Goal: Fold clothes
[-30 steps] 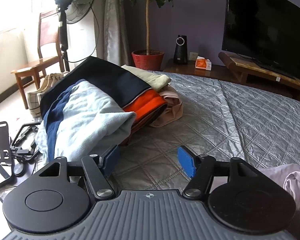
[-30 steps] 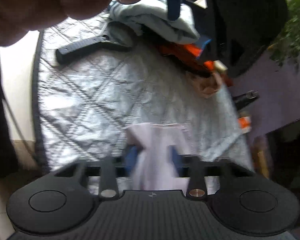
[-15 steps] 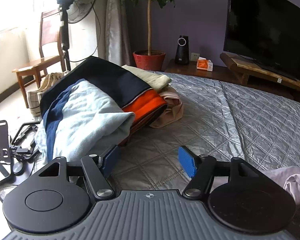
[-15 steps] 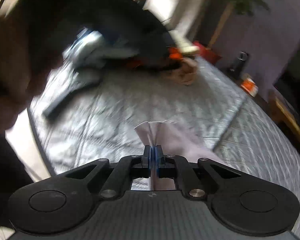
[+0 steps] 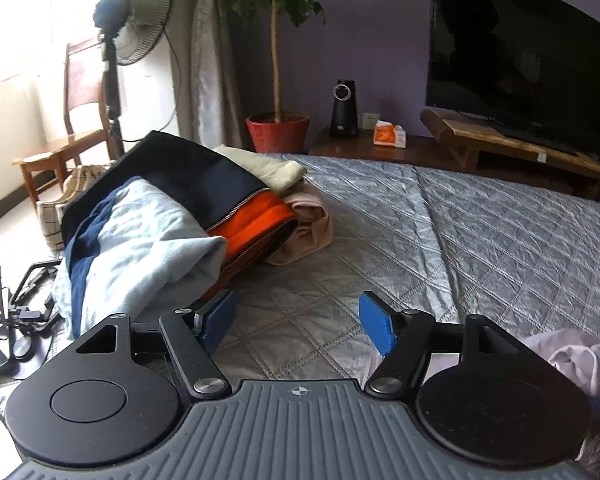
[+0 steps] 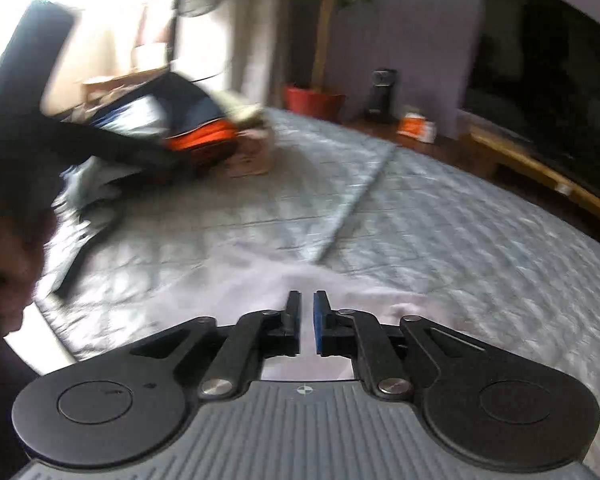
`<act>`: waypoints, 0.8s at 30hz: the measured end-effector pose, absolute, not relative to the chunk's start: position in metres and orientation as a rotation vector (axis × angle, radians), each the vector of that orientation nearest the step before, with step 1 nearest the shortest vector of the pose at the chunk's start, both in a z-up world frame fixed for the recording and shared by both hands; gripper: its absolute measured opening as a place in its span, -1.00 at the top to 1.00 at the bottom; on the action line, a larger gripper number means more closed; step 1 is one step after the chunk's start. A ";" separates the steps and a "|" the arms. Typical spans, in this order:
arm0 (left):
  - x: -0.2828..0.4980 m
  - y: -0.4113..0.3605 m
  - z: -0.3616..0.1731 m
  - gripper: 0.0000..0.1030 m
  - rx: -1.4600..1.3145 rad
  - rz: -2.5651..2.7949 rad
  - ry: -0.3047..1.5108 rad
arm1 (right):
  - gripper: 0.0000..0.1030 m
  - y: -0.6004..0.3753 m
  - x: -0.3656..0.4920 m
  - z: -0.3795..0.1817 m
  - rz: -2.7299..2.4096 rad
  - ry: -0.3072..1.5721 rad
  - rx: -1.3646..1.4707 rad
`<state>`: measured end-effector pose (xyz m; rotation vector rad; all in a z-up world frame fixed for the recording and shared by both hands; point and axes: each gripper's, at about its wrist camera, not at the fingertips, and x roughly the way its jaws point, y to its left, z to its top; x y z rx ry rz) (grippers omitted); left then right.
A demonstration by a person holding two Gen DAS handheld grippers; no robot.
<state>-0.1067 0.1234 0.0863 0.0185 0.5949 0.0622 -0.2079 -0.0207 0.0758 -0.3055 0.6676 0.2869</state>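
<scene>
Grey quilted bed carries the lilac garment, flat under the right tool, whose jaws are parting, nothing between. Left tool released, empty. Regrip one hem corner squarely, lifting gently.

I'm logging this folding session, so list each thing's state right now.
left gripper: open, nothing between its pads.
right gripper: jaws opening, narrow gap, no cloth gripped.
lilac garment: lying loose on the bedspread.
clothes pile: heaped, unfolded.
television: off.
</scene>
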 end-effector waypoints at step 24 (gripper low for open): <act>-0.097 0.149 0.077 -0.48 -0.065 0.008 0.697 | -0.44 0.069 -0.191 0.025 0.528 0.686 -0.883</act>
